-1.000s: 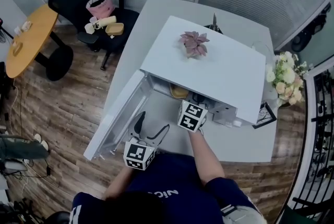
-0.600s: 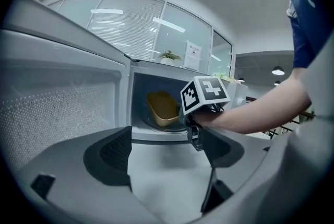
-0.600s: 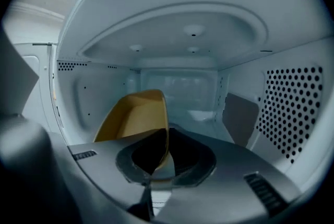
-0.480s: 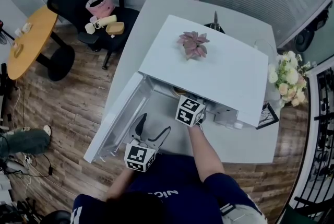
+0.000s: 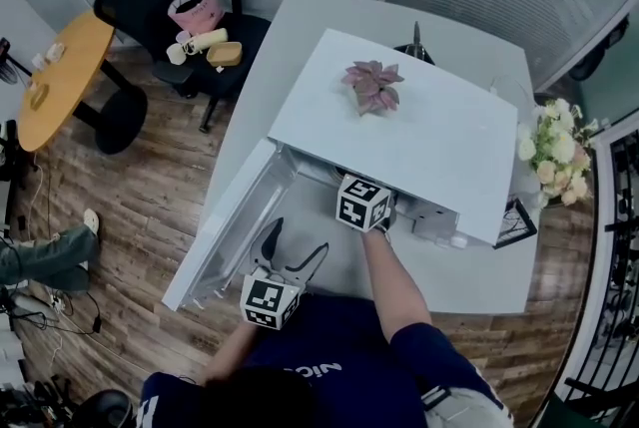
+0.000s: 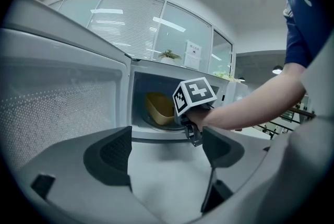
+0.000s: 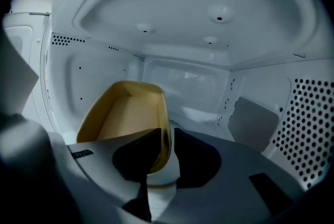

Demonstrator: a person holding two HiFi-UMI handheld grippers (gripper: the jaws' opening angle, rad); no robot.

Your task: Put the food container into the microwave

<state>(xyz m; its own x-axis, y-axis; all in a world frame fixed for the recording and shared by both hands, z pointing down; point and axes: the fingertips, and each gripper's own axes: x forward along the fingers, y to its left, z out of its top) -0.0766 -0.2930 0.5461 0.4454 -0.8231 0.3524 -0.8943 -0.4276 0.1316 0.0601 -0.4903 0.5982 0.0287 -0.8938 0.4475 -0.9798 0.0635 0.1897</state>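
Left gripper view: my left tool [image 6: 167, 157] stands wide open and empty over the table [image 5: 489, 286], outside the open microwave [image 5: 399, 132]. To its right, my right tool [image 7: 168, 151] is in the cavity, jaws pinched on the near wall of the food container [image 7: 125, 118]. The container sits inside, apparently tilted, straight ahead of that tool. Only the right gripper view shows this grip.

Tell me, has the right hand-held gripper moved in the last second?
Yes. The right hand-held gripper, clamped on the food container, has pushed deeper into the microwave: in the head view its marker cube sits closer to the microwave's front edge.
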